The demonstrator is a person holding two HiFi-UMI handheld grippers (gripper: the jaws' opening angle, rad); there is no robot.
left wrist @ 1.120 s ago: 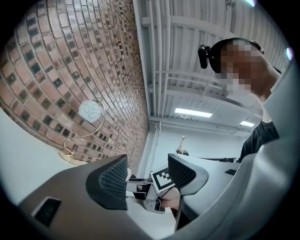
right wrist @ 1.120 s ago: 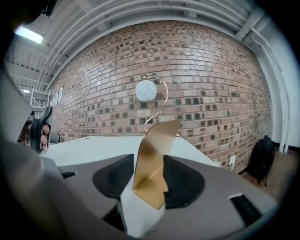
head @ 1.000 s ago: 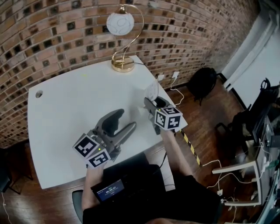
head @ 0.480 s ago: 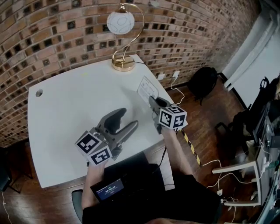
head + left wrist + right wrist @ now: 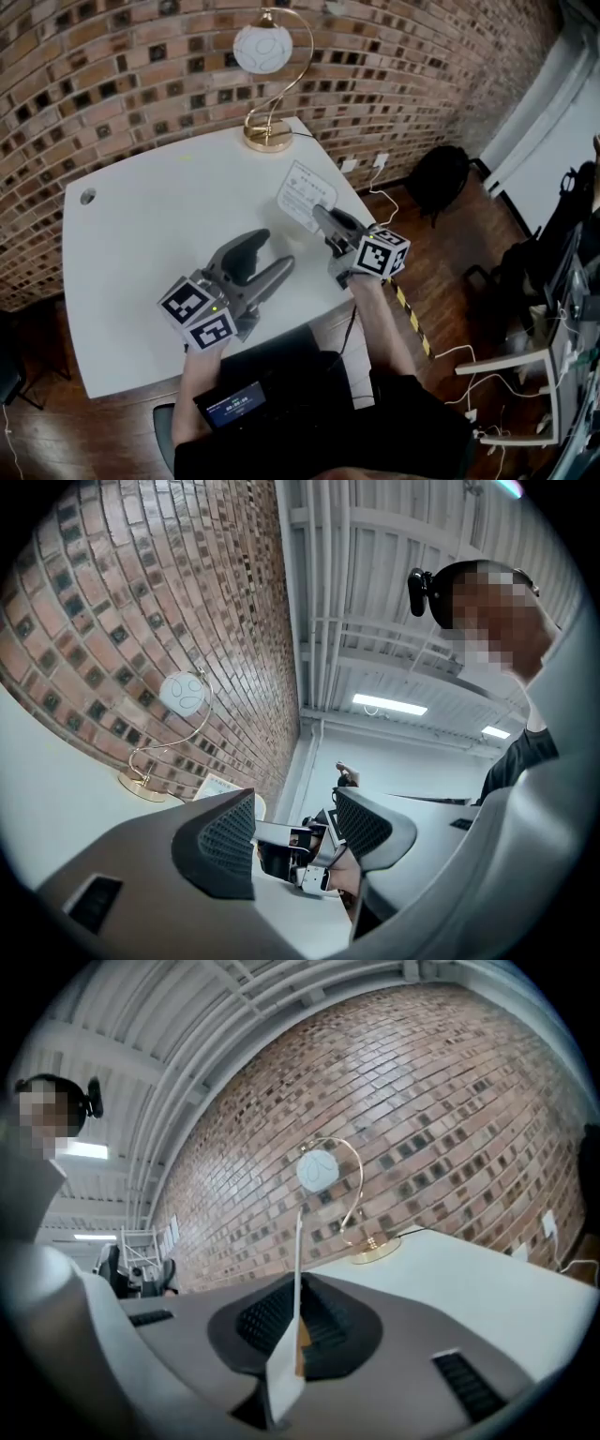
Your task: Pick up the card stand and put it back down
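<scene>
Card stand (image 5: 302, 195) clamped in my right gripper (image 5: 321, 216)
The card rises ahead of its jaws; my left gripper (image 5: 270, 251), off to its left, stands apart.

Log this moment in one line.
right claw: shut on white card stand, tilted | left claw: open, empty

Head view steeply down over table (image 5: 141, 234), both gripper views low, seemingly upward-tilted, sharing lamp (image 5: 260, 49)
</scene>
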